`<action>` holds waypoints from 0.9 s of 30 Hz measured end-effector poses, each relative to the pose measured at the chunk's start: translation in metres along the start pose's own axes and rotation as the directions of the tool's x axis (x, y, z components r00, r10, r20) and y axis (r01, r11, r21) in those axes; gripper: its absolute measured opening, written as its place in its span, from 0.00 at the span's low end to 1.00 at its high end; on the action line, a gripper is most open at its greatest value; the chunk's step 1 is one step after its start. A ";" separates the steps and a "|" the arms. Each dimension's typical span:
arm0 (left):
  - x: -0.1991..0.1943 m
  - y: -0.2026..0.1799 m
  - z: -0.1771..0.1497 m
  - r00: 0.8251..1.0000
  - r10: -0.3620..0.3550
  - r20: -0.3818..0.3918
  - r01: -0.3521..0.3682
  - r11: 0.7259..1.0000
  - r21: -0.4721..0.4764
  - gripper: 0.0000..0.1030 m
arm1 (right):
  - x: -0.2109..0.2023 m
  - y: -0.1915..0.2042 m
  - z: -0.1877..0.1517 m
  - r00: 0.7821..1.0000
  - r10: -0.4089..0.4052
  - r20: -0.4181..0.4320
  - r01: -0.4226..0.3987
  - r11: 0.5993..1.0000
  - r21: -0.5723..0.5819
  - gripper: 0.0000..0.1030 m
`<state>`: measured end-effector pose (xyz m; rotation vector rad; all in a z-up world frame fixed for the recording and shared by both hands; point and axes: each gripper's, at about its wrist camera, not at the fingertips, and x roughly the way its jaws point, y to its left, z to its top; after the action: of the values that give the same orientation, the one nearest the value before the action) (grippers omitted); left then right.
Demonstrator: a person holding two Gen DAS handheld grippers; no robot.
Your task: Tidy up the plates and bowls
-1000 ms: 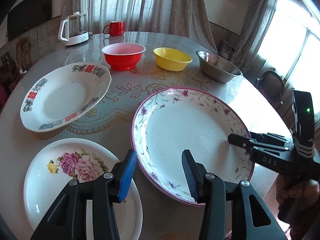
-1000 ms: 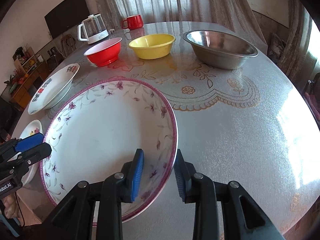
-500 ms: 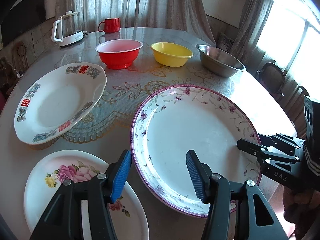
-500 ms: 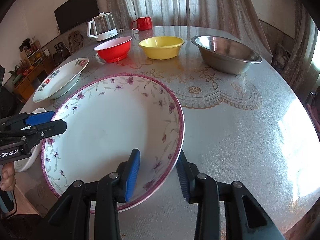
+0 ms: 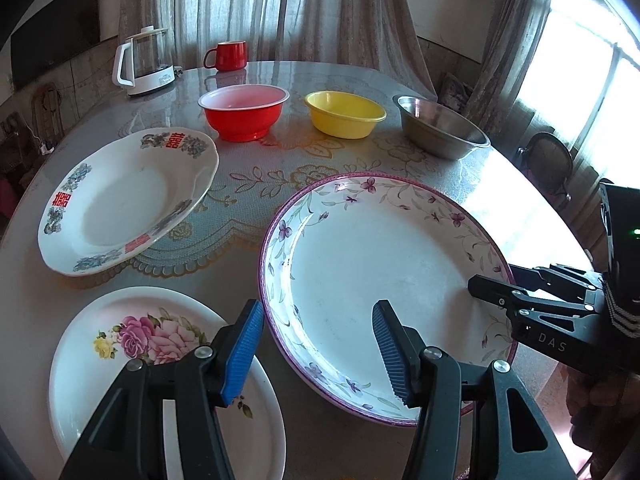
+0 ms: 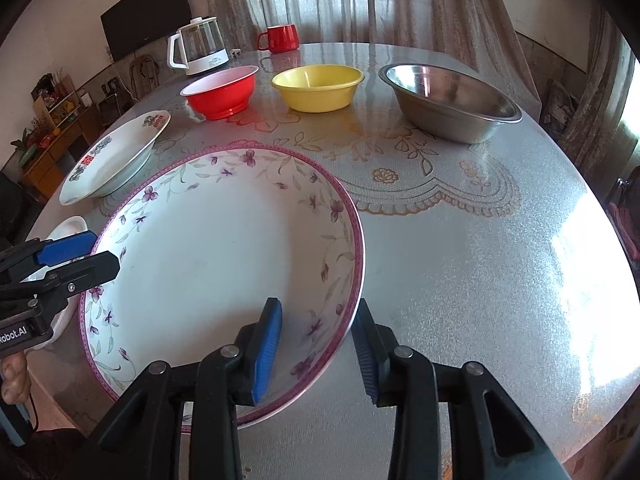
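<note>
Right gripper (image 6: 316, 348) (marked "DAS") jaws grasp the purple-flowered plate (image 6: 208, 248); left gripper (image 5: 316, 344) jaws released, just widening.

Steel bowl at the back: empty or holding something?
Empty. The steel bowl stands upright on the table, and the right wrist view shows only bare shiny metal inside it.

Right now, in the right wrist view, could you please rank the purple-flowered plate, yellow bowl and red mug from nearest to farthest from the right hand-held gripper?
1. Purple-flowered plate, its rim between the right hand-held gripper jaws.
2. Yellow bowl, mid-table.
3. Red mug, far edge.
</note>
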<state>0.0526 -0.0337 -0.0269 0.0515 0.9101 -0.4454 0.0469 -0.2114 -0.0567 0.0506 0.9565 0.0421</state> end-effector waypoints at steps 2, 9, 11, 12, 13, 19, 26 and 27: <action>-0.002 0.002 0.000 1.000 -0.017 0.005 0.017 1.000 -0.009 0.55 | 0.000 0.001 0.001 1.000 -0.025 0.003 0.025 1.000 0.007 0.35; -0.019 0.012 0.003 0.998 -0.043 0.051 0.046 0.998 -0.048 0.55 | -0.007 -0.003 0.009 0.996 -0.069 0.054 0.065 0.995 0.073 0.35; -0.023 0.019 0.005 0.997 -0.035 0.063 0.039 0.997 -0.066 0.55 | -0.011 0.000 0.015 0.993 -0.083 0.081 0.077 0.994 0.074 0.35; -0.024 0.022 0.006 0.997 -0.031 0.069 0.036 0.997 -0.075 0.55 | -0.013 0.001 0.017 0.993 -0.081 0.091 0.074 0.995 0.073 0.35; -0.026 0.026 0.007 0.997 -0.024 0.076 0.031 0.996 -0.082 0.55 | -0.013 0.003 0.020 0.993 -0.071 0.098 0.064 0.995 0.072 0.36; -0.038 0.048 0.010 0.994 0.023 0.109 -0.009 0.992 -0.128 0.58 | -0.012 0.030 0.034 0.992 0.007 0.124 -0.008 1.000 0.007 0.37; -0.047 0.083 0.011 0.987 0.110 0.120 -0.086 0.978 -0.193 0.58 | 0.001 0.072 0.053 0.979 0.180 0.097 -0.174 0.982 -0.066 0.39; -0.048 0.089 0.011 0.985 0.124 0.122 -0.097 0.974 -0.203 0.58 | 0.003 0.077 0.056 0.974 0.209 0.088 -0.204 0.977 -0.068 0.40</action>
<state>0.0705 0.0620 0.0042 -0.1069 0.8105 -0.2503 0.0935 -0.1353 -0.0227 0.0976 0.8516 0.2578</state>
